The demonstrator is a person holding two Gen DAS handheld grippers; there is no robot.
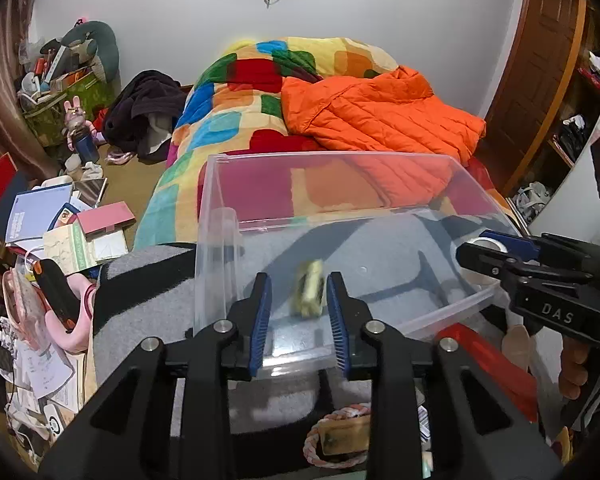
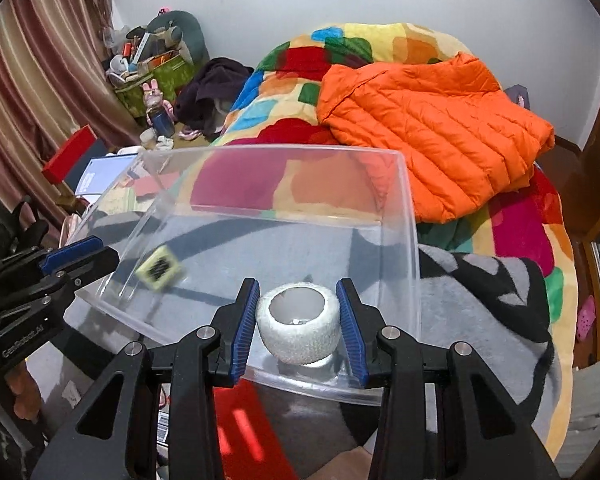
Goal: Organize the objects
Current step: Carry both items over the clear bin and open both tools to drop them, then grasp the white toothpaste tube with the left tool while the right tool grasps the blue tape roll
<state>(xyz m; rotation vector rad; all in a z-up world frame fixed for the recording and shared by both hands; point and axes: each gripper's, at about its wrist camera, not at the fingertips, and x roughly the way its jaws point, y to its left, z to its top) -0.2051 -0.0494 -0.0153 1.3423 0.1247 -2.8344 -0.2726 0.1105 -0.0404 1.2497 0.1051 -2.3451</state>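
A clear plastic bin point(image 1: 340, 156) rests on a grey and black blanket point(image 1: 148, 308) at the foot of the bed. My left gripper point(image 1: 298, 278) hangs open over the bin's near rim. A small yellow block with dark print point(image 1: 310, 294) shows blurred just beyond its fingers, inside the bin and free of the pads. In the right wrist view the yellow block point(image 2: 160, 268) lies apart from the left gripper point(image 2: 106, 249). My right gripper point(image 2: 296, 282) is shut on a white roll of tape point(image 2: 300, 332) over the bin's point(image 2: 260, 148) near edge. The right gripper point(image 1: 476, 243) also reaches in from the right.
Beyond the bin, an orange puffer jacket point(image 2: 432, 128) lies on a many-coloured bedspread point(image 1: 240, 92). Books, papers and boxes point(image 1: 72, 232) crowd the floor on the left. A rope ring point(image 1: 336, 436) and a red object point(image 1: 492, 364) lie below the bin's near side.
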